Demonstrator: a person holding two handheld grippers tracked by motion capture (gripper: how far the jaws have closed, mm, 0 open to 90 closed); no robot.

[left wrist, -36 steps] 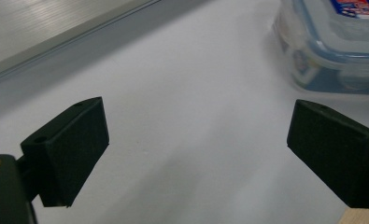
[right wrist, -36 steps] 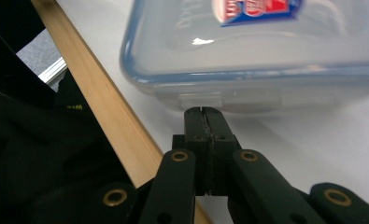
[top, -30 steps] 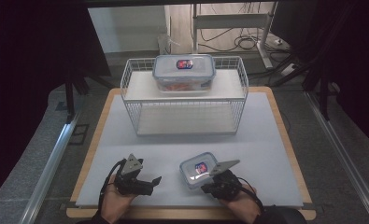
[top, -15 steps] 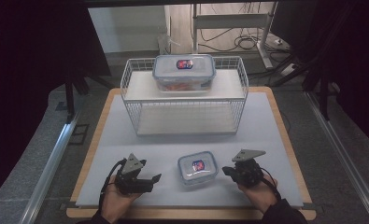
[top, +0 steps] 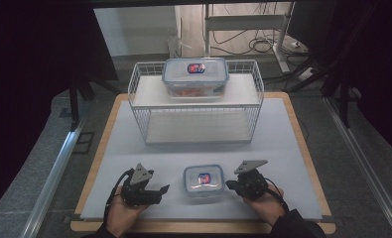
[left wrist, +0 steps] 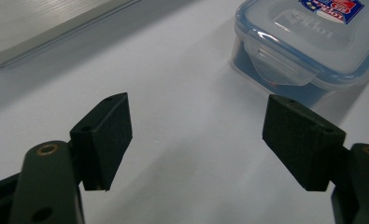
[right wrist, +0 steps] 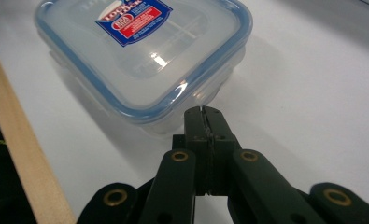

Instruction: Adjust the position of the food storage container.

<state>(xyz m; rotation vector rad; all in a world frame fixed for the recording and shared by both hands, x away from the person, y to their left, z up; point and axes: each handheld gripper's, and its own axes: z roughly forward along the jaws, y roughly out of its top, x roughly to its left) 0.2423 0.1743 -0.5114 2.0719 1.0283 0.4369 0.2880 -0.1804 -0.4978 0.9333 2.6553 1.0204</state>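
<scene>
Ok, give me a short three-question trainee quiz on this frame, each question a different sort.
1. True or false: the right claw is shut with nothing between its jaws.
2. Where does the large container sit? A) on the wire rack, B) under it, C) on the floor.
3. Fill in: the small container rests on the white mat between the left claw and the right ____.

Key: 1 true; 2 A; 3 claw.
</scene>
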